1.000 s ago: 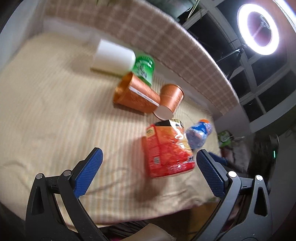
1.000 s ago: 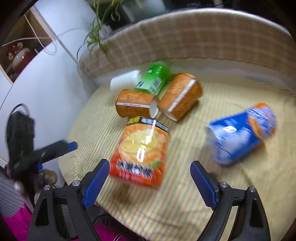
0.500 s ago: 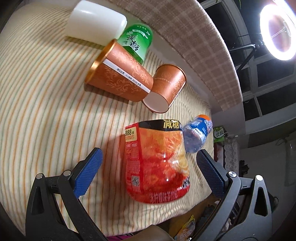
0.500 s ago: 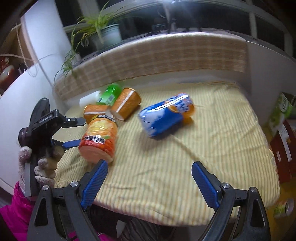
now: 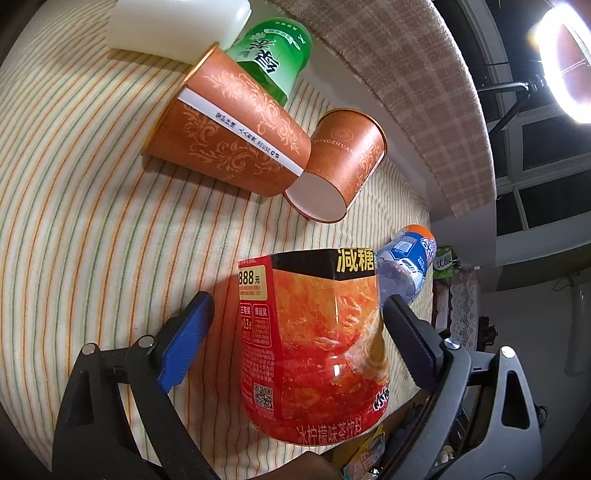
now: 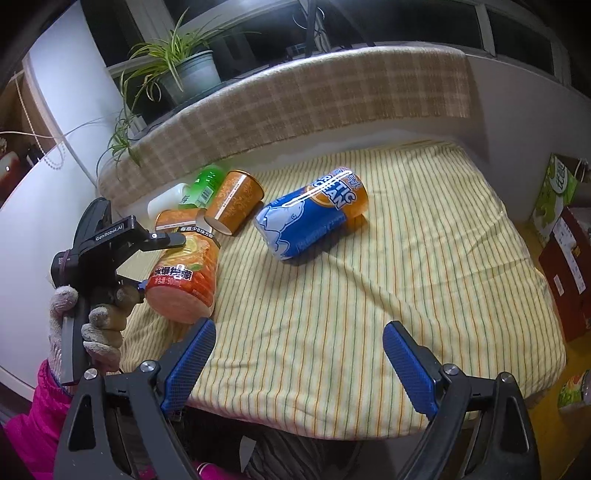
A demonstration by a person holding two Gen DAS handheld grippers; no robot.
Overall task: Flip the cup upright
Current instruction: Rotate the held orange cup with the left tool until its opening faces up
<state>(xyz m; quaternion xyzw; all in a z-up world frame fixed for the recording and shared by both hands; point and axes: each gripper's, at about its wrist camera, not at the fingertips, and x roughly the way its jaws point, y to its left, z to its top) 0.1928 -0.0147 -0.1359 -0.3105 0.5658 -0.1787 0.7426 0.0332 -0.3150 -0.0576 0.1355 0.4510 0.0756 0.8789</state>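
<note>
Striped yellow cloth (image 5: pixel 92 206) is covering the work surface in the left wrist view, and six containers are lying on it, all on their sides. The left gripper (image 5: pixel 295 325) is standing wide open, its blue-padded fingers (image 5: pixel 184 339) sitting on either side of the red-orange printed plastic cup (image 5: pixel 314 347) without visibly touching it; that cup is lying between the jaws with its wide end toward the camera. Beyond it, a large copper-orange paper cup with scroll pattern (image 5: pixel 236 140) is lying against a smaller copper-orange paper cup (image 5: pixel 343 166), whose white base is facing the camera. A green labelled cup (image 5: pixel 273 55) and a white plastic tub (image 5: pixel 177 26) are lying behind them. A blue-and-orange cup (image 5: pixel 410 262) is showing just past the red-orange one.

In the right wrist view, the right gripper (image 6: pixel 295 365) is hanging wide open over the near edge of the cloth (image 6: pixel 369 314), holding nothing. The blue-and-orange cup (image 6: pixel 314 218) is lying well ahead of it. At the left, a gloved hand (image 6: pixel 88 321) is gripping the left gripper (image 6: pixel 155 258), whose fingers are flanking the red-orange cup (image 6: pixel 184 277) near the cloth's left edge. A potted spider plant (image 6: pixel 181 70) is standing on the checked ledge (image 6: pixel 332 96) behind.
</note>
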